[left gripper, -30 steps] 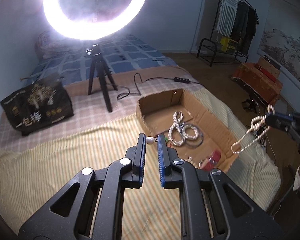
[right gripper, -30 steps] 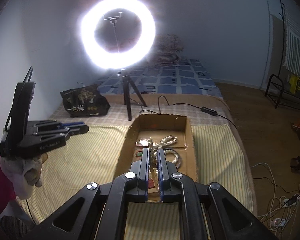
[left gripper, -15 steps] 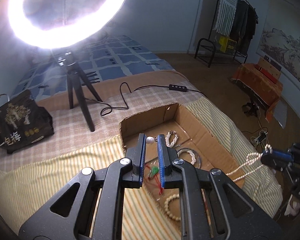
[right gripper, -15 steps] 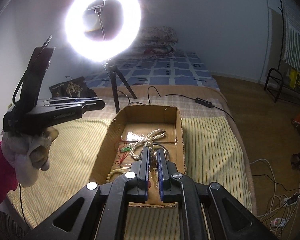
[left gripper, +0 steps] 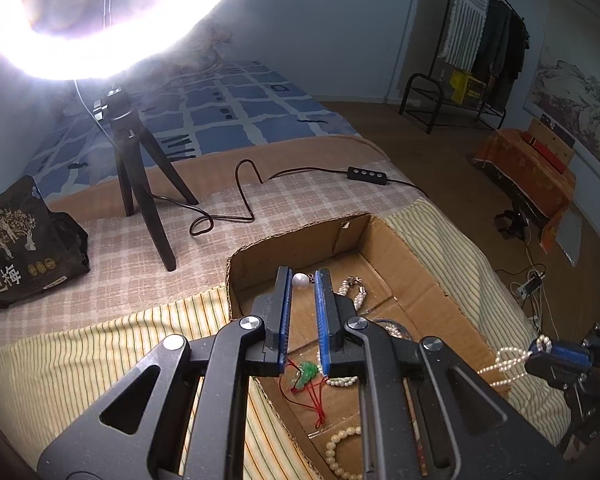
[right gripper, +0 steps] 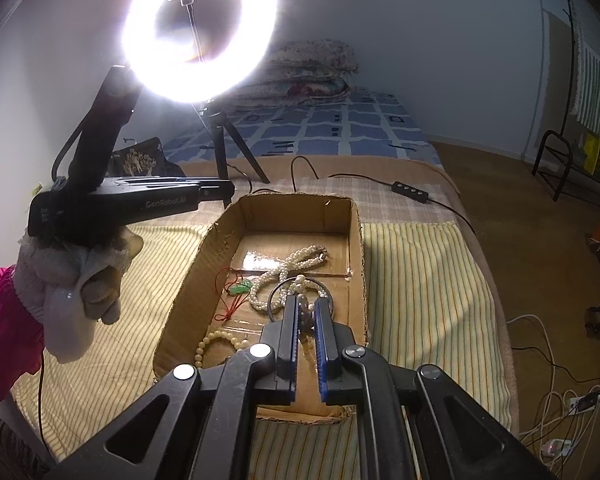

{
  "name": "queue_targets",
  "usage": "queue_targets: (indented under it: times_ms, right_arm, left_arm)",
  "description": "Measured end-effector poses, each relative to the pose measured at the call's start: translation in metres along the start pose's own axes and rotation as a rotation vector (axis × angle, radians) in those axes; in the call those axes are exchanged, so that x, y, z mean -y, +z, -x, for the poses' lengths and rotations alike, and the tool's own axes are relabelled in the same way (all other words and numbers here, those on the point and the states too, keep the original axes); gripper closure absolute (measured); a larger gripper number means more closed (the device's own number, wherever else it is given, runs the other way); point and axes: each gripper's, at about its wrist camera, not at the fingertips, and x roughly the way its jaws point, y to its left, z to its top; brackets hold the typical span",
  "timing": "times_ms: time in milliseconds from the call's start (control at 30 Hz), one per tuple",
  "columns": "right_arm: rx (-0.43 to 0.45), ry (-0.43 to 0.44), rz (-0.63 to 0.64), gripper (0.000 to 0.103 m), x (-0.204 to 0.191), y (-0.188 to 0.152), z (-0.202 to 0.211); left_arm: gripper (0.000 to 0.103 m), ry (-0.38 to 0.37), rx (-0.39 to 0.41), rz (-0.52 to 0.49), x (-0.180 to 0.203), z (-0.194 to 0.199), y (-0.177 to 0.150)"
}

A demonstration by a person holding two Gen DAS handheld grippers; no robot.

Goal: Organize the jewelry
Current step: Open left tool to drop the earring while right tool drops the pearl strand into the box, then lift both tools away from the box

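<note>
Jewelry fills the floor of the cardboard box (right gripper: pixel 356 216) on the striped blanket (right gripper: pixel 420 280), and everything here sits around that box. Above its near-left part the left gripper (left gripper: pixel 303 280) has its jaws nearly closed on a pearl earring (left gripper: pixel 300 281); the pearl sits between the tips with its small metal fitting pointing toward the right-hand pad. Over the box's near end the right gripper (right gripper: pixel 307 308) is clamped tight on a pearl strand (right gripper: pixel 302 284). In the left view that strand (left gripper: pixel 504 364) runs from the tips slackly back toward the box's right wall, its long axis roughly across the box. Inside the box lie a knotted pearl necklace (right gripper: pixel 296 260), a green pendant (right gripper: pixel 242 289) on red cord near the left wall, and a cream bead bracelet (right gripper: pixel 216 342) at the near-left corner. Beyond the far wall stands a ring light (right gripper: pixel 200 32) on a tripod.
</note>
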Motion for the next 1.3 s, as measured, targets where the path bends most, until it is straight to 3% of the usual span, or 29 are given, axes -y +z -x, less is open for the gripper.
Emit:
queue_targets:
  times_ms: [400,500,600,633,667,733,933,1167,1300]
  right_arm:
    - [-0.015,0.020,-0.002,0.097,-0.003,-0.002,-0.009]
    - [-0.015,0.015,0.001,0.081,-0.003,-0.003,-0.009]
    - [-0.008,0.008,0.002,0.074,-0.004,-0.004,-0.008]
    - [-0.007,0.006,0.002,0.069,-0.003,-0.005,-0.008]
    - [-0.007,0.002,0.000,0.065,-0.004,-0.005,-0.008]
    - [-0.009,0.002,-0.002,0.048,-0.004,-0.006,-0.008]
    - [0.009,-0.040,-0.004,0.019,-0.009,-0.008,0.000]
    - [0.030,-0.058,-0.014,0.019,-0.018,-0.004,0.017]
    - [0.052,-0.084,-0.014,0.011,-0.026,-0.001,0.029]
  left_arm:
    - [0.093,0.010,0.018,-0.007,0.004,0.001,0.002]
    - [0.093,0.011,0.020,-0.006,0.004,0.001,0.003]
    - [0.092,0.008,0.015,-0.001,0.004,0.002,0.002]
    - [0.086,0.009,0.013,0.000,0.005,0.002,0.002]
    - [0.072,0.009,0.015,-0.001,0.005,0.003,0.002]
    - [0.057,0.014,0.030,-0.001,0.005,0.007,0.001]
    - [0.056,0.018,0.046,-0.001,0.005,0.019,0.001]
    - [0.055,0.026,0.075,0.004,0.003,0.046,0.003]
    - [0.055,0.036,0.100,0.007,0.000,0.070,0.004]
